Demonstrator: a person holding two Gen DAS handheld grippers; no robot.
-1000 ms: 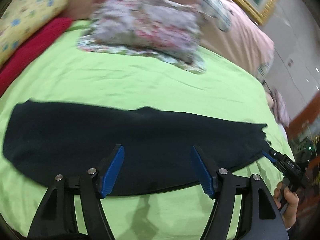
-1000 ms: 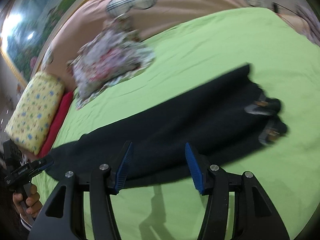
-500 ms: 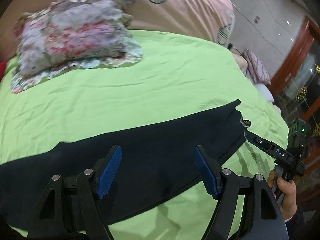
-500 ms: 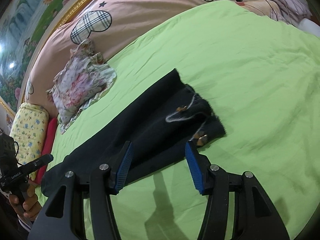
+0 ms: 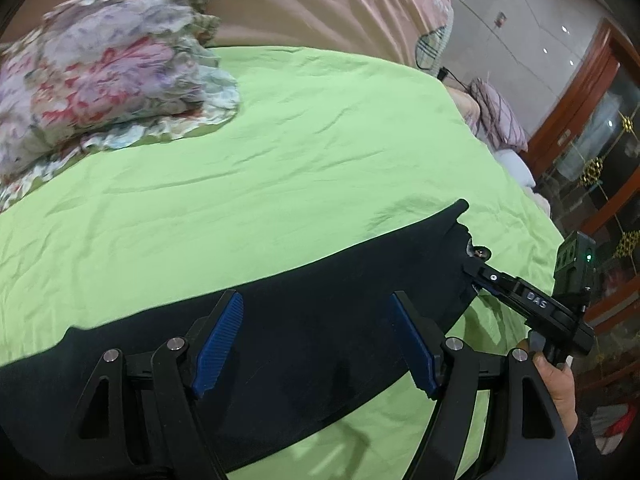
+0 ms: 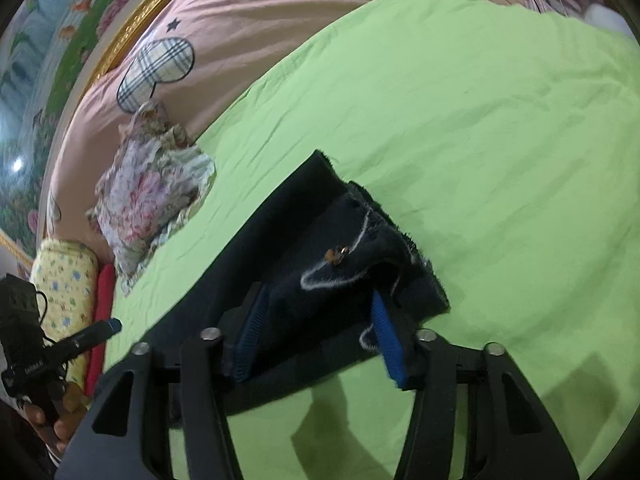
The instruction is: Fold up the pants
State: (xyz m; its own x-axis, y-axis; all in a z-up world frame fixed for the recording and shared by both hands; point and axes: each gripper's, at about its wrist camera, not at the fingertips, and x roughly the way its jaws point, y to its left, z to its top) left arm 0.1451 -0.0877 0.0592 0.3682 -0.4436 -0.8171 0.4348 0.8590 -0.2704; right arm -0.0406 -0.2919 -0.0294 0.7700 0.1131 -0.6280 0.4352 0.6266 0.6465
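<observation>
Dark navy pants (image 5: 304,320) lie stretched out flat on the green bedsheet (image 5: 280,152). My left gripper (image 5: 316,344) is open above the middle of the pants, empty. My right gripper (image 6: 320,332) is open, its blue fingers straddling the end of the pants (image 6: 344,256) with white stitching and a small metal fitting. That fabric bulges up between the fingers. In the left wrist view the right gripper (image 5: 476,260) touches the far right end of the pants. In the right wrist view the left gripper (image 6: 110,325) is at the far left.
A floral cushion (image 5: 100,76) lies at the back of the bed. A pink headboard cover (image 5: 320,4) runs behind it. A yellow pillow (image 6: 64,280) and a red one (image 6: 102,304) lie at the far end. Wooden furniture (image 5: 592,140) stands beyond the bed's right side.
My right gripper has moved forward onto the stitched end of the pants, which now bulges between its fingers. My left gripper has shifted right along the pants.
</observation>
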